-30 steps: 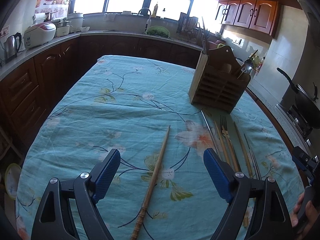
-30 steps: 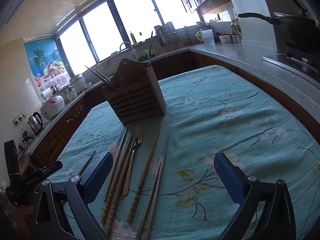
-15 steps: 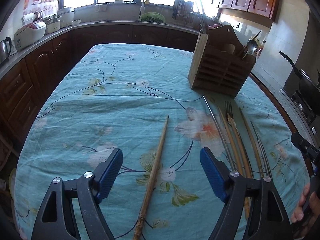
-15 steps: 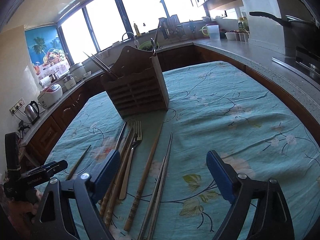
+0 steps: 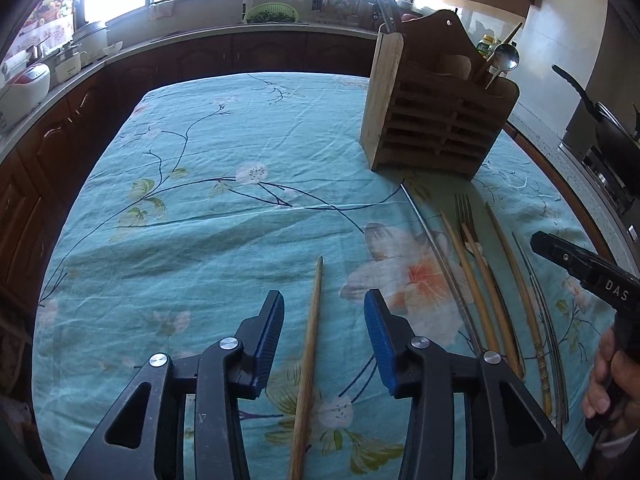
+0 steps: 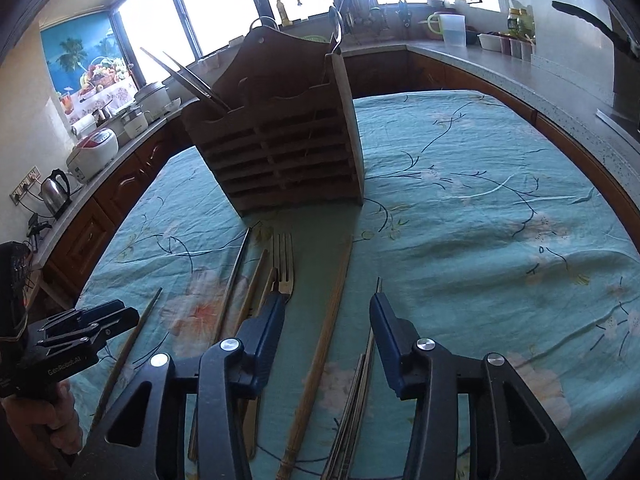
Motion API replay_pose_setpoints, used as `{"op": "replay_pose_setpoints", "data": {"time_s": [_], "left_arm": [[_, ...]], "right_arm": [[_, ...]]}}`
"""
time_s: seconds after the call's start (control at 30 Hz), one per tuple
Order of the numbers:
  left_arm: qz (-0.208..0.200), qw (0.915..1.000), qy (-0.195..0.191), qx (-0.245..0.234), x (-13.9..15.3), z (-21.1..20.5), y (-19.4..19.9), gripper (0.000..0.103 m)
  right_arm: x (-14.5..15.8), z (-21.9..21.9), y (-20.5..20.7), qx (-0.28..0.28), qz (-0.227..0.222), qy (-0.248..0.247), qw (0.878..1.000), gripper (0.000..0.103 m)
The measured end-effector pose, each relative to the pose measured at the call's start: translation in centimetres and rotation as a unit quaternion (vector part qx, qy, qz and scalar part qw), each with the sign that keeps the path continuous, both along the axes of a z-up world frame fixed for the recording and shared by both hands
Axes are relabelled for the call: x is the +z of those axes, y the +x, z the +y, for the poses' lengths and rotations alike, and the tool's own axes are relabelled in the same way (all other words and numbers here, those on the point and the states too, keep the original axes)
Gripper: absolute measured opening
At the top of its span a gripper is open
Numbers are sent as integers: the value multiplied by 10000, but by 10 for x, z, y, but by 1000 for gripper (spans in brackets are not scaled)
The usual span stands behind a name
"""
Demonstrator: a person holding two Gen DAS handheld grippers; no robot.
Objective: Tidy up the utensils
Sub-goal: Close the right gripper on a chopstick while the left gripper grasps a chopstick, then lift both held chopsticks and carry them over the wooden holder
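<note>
Fingers of left gripper (image 5: 324,344) and right gripper (image 6: 328,340) parted, empty, each straddling a chopstick before the wooden holder (image 5: 436,120), aligned for lengthwise pickup.

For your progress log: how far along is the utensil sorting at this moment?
Done: a spoon and some chopsticks stand in the wooden holder. In hand: nothing; left tongs straddle a lone chopstick, right tongs another, both open. Left: fork and the other chopsticks.
</note>
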State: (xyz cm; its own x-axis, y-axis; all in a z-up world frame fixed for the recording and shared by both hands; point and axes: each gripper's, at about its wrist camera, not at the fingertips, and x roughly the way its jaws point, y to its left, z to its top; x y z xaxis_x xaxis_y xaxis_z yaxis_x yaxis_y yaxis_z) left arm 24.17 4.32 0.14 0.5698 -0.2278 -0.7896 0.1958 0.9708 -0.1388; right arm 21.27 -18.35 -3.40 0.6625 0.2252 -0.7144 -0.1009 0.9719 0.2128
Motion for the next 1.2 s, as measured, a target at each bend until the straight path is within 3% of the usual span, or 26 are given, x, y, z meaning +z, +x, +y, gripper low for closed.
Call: {"op": "replay_pose_setpoints", "data": {"time_s": [0.27,0.43,0.47,0.6,0.7,0.93,1.2], "left_arm": [[328,9989,280,-165,-19,-10,23,25],[173,9967,738,-298,-21,-26,24,23],[151,9965,751,-331,-21,-28,24,18],[109,9965,715,-418,-22,-32,25,5],[88,9963,732,-438,-22,-32,24,4],[-55,9989,284,-376,0,-14,8,3],[-555,9972,-438,-237,54,19,-25,3]], "right_arm": [[-19,6,44,-41,365,-251,9990,32],[-24,17,61,26,478,-647,9968,30],[-24,21,62,47,480,-787,9957,28],[-24,27,64,73,461,-1058,9933,9],[-24,23,64,51,461,-910,9948,7],[-5,5,41,74,298,-100,9995,5],[41,1,3,178,-227,250,9993,5]]}}
